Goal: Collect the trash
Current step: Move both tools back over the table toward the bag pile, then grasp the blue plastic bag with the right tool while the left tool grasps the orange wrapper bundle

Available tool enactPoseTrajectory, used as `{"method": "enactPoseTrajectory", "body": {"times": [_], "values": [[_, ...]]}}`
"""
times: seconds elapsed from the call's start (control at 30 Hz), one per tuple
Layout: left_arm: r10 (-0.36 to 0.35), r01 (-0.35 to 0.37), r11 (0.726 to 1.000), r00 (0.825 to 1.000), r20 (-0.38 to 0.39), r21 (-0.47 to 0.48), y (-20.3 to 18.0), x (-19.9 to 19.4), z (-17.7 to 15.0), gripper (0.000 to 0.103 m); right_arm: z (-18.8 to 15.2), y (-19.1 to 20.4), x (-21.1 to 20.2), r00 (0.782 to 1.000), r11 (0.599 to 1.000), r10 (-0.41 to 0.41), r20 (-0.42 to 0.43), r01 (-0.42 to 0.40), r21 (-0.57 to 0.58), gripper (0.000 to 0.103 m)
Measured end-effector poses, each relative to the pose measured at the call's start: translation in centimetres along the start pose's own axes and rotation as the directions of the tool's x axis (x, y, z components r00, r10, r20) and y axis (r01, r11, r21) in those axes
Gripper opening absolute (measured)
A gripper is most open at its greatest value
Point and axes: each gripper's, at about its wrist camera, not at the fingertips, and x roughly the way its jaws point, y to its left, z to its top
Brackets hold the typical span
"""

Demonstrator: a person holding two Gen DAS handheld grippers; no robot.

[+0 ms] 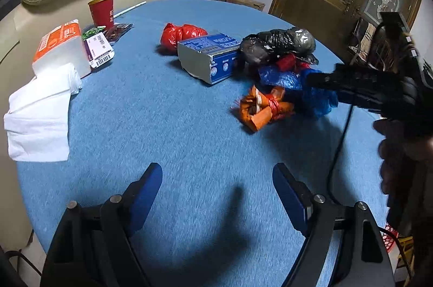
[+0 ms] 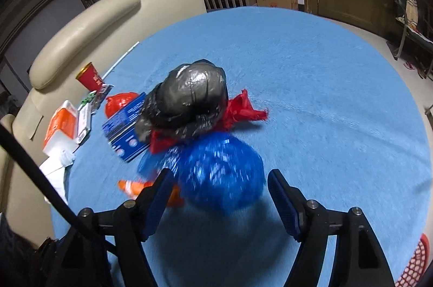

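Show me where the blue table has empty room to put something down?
Bare cloth lies in front of the left gripper, between the white tissues and the orange wrapper. More lies right of the black bag and blue bag. It is crowded around the blue box and near the red cup.

Right claw (image 2: 219, 178) open, blue bag (image 2: 224, 176) between its fingers, untouched. Black bag (image 2: 189, 100) just behind it, red cup (image 2: 90, 77) far left on desk (image 2: 324, 97).

On the table (image 1: 173, 124), the box (image 1: 208, 57) lies between the tissue pack (image 1: 61, 49) at left and the bags (image 1: 278, 43) at right.
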Motion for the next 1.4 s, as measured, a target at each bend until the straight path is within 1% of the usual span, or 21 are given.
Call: {"method": "enactPoseTrajectory", "body": {"times": [0.1,0.13,0.17,0.2,0.3,0.37,0.5,0.63,0.7,0.73,0.77,0.87,1.07,1.17,1.2,1.37,1.4], "values": [[0.007,-0.007,1.0,1.0,-0.002,0.014,-0.3,0.6,0.9,0.084,0.4,-0.2,2.0,0.999,1.0,0.014,-0.034,-0.015,-0.005,0.075],[0.006,-0.006,1.0,1.0,-0.003,0.017,-0.4,0.8,1.1,0.084,0.3,-0.5,2.6,0.999,1.0,0.03,-0.042,-0.03,0.009,0.075],[0.005,-0.005,1.0,1.0,-0.003,0.023,-0.6,1.0,1.5,0.084,0.3,-0.8,2.8,0.998,0.999,0.047,-0.043,-0.046,0.026,0.069],[0.004,-0.004,1.0,1.0,-0.002,0.028,-0.8,1.2,1.8,0.084,0.2,-1.2,2.7,0.997,0.997,0.065,-0.035,-0.064,0.038,0.066],[0.007,-0.007,0.999,1.0,-0.005,0.054,-1.8,2.2,2.8,0.084,-0.3,-2.0,1.3,0.997,0.996,0.079,-0.002,-0.079,0.04,0.064],[-0.007,0.007,0.998,1.0,-0.006,0.069,-2.6,3.0,3.6,0.084,-0.7,-2.9,0.1,0.997,0.996,0.077,0.021,-0.078,0.046,0.064],[-0.011,0.013,0.996,1.0,-0.02,0.091,-4.6,4.5,5.0,0.084,-1.6,-5.3,-2.6,0.995,0.992,0.077,0.069,-0.084,0.098,0.064],[0.007,-0.003,0.993,1.0,-0.03,0.115,-6.5,6.1,6.1,0.084,-2.7,-6.9,-4.1,0.993,0.986,0.078,0.09,-0.09,0.144,0.064],[0.027,-0.02,0.991,0.999,-0.048,0.134,-7.0,7.2,6.2,0.084,-3.4,-7.5,-4.8,0.992,0.982,0.08,0.101,-0.096,0.163,0.064],[0.025,-0.015,0.989,0.998,-0.066,0.15,-7.2,7.7,6.0,0.084,-3.7,-7.7,-5.2,0.991,0.98,0.083,0.107,-0.1,0.171,0.064],[0.029,-0.015,0.985,0.996,-0.085,0.17,-7.4,8.1,5.8,0.071,-3.9,-7.8,-5.5,0.99,0.979,0.086,0.111,-0.104,0.176,0.064],[0.069,-0.054,0.977,0.995,-0.068,0.208,-7.7,6.9,5.2,0.069,-4.7,-8.1,-6.3,0.988,0.976,0.093,0.124,-0.115,0.186,0.064],[0.115,-0.109,0.974,0.993,-0.018,0.199,-8.1,2.4,3.2,0.069,-6.6,-8.6,-7.8,0.984,0.97,0.105,0.143,-0.133,0.202,0.064],[0.12,-0.118,0.976,0.993,0.002,0.184,-8.1,0.0,2.1,0.069,-7.7,-7.9,-8.6,0.983,0.973,0.102,0.151,-0.131,0.193,0.064],[0.119,-0.118,0.977,0.993,0.006,0.178,-7.7,-0.5,1.6,0.069,-8.0,-7.8,-8.8,0.983,0.973,0.101,0.155,-0.13,0.191,0.064],[0.107,-0.11,0.98,0.994,0.029,0.168,-8.0,-3.5,-0.5,0.069,-10.1,-7.5,-10.9,0.979,0.972,0.097,0.178,-0.132,0.197,0.064],[0.105,-0.109,0.98,0.994,0.032,0.165,-8.1,-3.8,-0.4,0.069,-10.6,-7.4,-11.4,0.979,0.972,0.094,0.183,-0.13,0.197,0.064]]}}
